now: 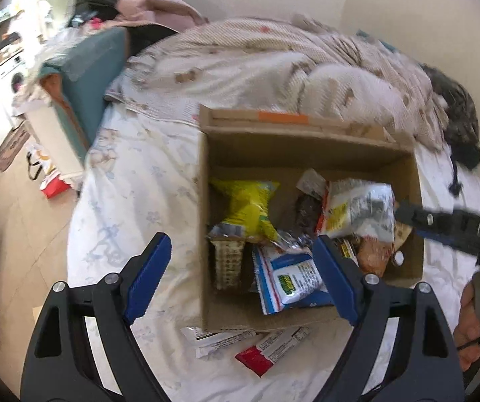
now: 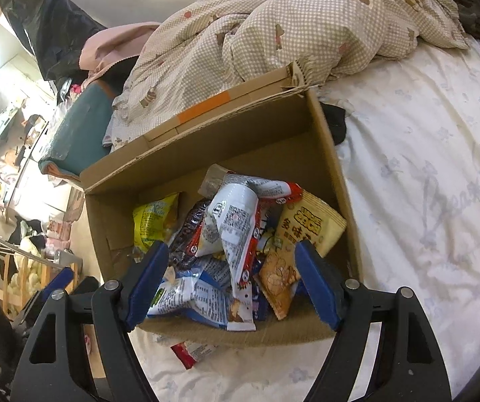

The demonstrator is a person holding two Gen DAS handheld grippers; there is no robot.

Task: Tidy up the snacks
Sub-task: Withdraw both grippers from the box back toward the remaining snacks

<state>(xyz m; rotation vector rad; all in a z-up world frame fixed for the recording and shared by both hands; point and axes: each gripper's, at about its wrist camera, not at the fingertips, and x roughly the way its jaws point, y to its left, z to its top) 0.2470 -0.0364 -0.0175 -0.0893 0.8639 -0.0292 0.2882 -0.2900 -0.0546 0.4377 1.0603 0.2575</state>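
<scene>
An open cardboard box [image 2: 337, 181] sits on a bed with a pale flowered sheet [image 2: 424, 201], its far side against a rumpled checked quilt [image 2: 273, 26]. The box is about half full of loose snack packets [image 2: 236, 234]: a yellow bag [image 1: 250, 207] toward its left wall, white and red wrappers heaped in the middle, and a blue and white pouch [image 1: 293, 278] by the near wall. Two more bars, one with a red end [image 1: 266, 351], lie on the sheet just outside the box's near edge.

These packets look light, soft and crinkly, with slick foil or plastic skins that could slip from a pinch. The air-filled bags would probably crush if squeezed hard, so the flat sealed end seams look like the best place to take hold.

The left gripper [image 1: 243, 274] hangs above the box's near left corner, its blue pads spread wide, holding and touching nothing. The right gripper [image 2: 231, 281] hangs over the near side of the heap, equally wide apart and empty; a hand [image 1: 474, 328] grasps its handle.
</scene>
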